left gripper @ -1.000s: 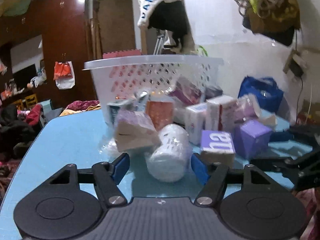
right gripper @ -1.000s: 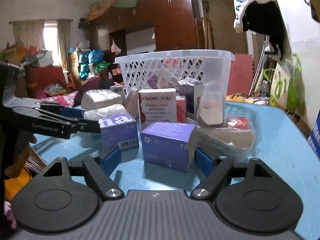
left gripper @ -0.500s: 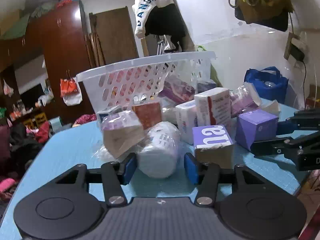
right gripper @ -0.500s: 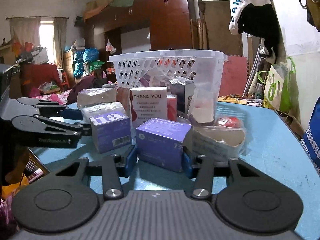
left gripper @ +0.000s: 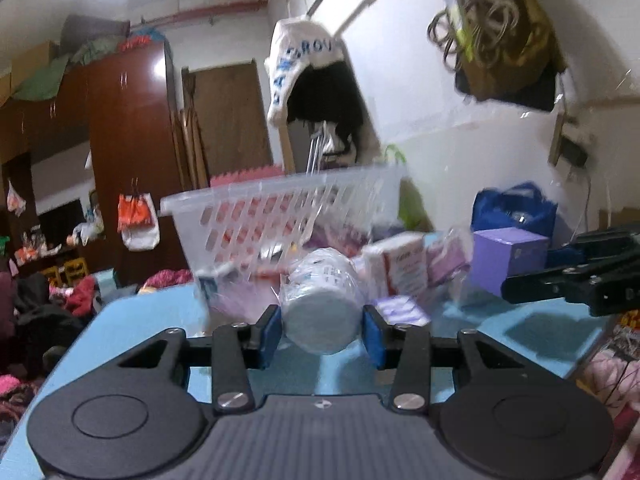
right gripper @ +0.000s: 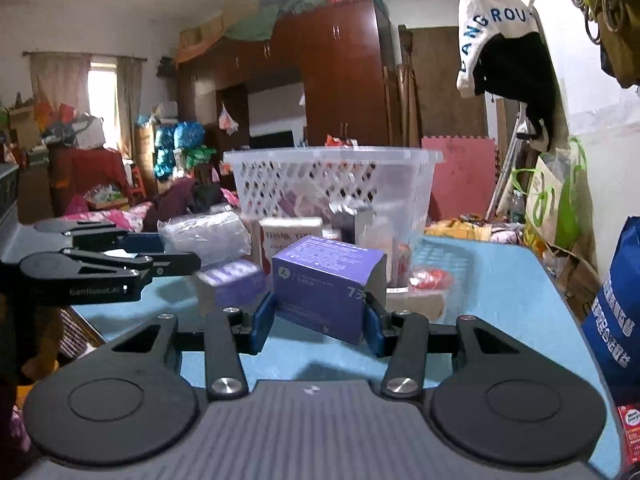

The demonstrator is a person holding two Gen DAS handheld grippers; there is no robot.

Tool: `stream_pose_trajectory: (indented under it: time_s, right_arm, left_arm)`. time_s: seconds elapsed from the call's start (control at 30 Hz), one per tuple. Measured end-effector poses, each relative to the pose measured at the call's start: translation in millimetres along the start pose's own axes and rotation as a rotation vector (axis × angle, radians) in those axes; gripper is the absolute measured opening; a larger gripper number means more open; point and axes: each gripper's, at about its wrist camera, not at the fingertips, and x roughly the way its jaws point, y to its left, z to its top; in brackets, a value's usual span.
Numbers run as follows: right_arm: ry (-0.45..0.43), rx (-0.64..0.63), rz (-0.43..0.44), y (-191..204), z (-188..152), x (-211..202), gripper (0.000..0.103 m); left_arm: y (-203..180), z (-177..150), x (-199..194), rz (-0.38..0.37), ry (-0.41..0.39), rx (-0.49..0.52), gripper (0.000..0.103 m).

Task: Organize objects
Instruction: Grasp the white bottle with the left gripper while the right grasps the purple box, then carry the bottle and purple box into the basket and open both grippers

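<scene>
My left gripper (left gripper: pixel 320 334) is shut on a white plastic-wrapped roll (left gripper: pixel 320 300) and holds it above the blue table (left gripper: pixel 132 320). My right gripper (right gripper: pixel 320 322) is shut on a purple box (right gripper: pixel 324 286), tilted and lifted off the table (right gripper: pixel 500 280). The same purple box (left gripper: pixel 508 260) shows at the right of the left wrist view, held by the right gripper (left gripper: pixel 552 276). The left gripper (right gripper: pixel 132 256) with the roll (right gripper: pixel 204 234) shows at the left of the right wrist view. A white slotted basket (left gripper: pixel 280 216) (right gripper: pixel 332 184) stands behind, with packets inside.
Several boxes and wrapped packets (left gripper: pixel 404 268) lie on the table in front of the basket, among them a purple-and-white box (right gripper: pixel 232 280). A blue bag (right gripper: pixel 616 320) stands at the table's right edge. A cap and bags hang on the wall (right gripper: pixel 496 36).
Both grippers closed, the left on the roll and the right on the purple box, and both have lifted their objects off the table. The left view has tilted upward.
</scene>
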Motion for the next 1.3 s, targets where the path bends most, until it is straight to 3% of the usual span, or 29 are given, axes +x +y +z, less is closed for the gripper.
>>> stream_pose_trajectory:
  time_s: [0.2,0.37,0.57,0.77,0.93,1.03,1.07,1.1,1.13,1.17,1.2,1.3]
  right_arm:
    - [-0.059,0.001,0.024,-1.7,19.0,-8.2,0.05]
    - [-0.095,-0.003,0.037,-9.1,47.1,1.0,0.05]
    - [-0.125,-0.077,0.023,-5.4,111.1,34.4,0.05]
    - [-0.077,-0.158,-0.006,3.0,161.7,99.5,0.05]
    - [-0.007,-0.21,-0.035,8.2,163.2,140.0,0.05]
    - [0.035,-0.233,-0.05,10.5,155.8,148.2,0.05]
    - [0.044,-0.234,-0.051,10.0,154.7,150.6,0.051]
    - [0.055,-0.233,-0.051,9.5,153.4,152.2,0.064]
    - [0.075,-0.235,-0.046,9.5,152.2,154.0,0.068]
    - [0.079,-0.235,-0.06,8.3,150.6,153.5,0.082]
    - [0.069,-0.236,-0.074,7.3,147.9,148.6,0.089]
    - [0.04,-0.22,-0.084,3.1,142.1,122.4,0.094]
  left_arm:
    - [4.1,16.9,-9.0,0.008,-0.073,-0.02,0.047]
    - [32.9,35.4,-8.7,0.001,-0.092,-0.122,0.047]
    - [60.9,87.4,11.9,0.015,-0.115,-0.178,0.047]
    - [76.7,140.0,73.1,0.022,-0.042,-0.241,0.047]
    - [83.8,144.4,122.5,0.042,0.048,-0.277,0.048]
    - [89.5,141.0,131.4,0.042,0.063,-0.3,0.049]
    - [89.7,140.1,135.8,0.042,0.076,-0.294,0.051]
    - [89.5,139.8,140.3,0.049,0.094,-0.279,0.064]
    - [88.4,139.8,144.9,0.071,0.114,-0.261,0.074]
    - [88.3,139.0,148.5,0.097,0.132,-0.244,0.077]
    - [88.9,137.9,148.1,0.106,0.139,-0.239,0.077]
    - [91.7,127.4,118.3,0.036,0.088,-0.266,0.077]
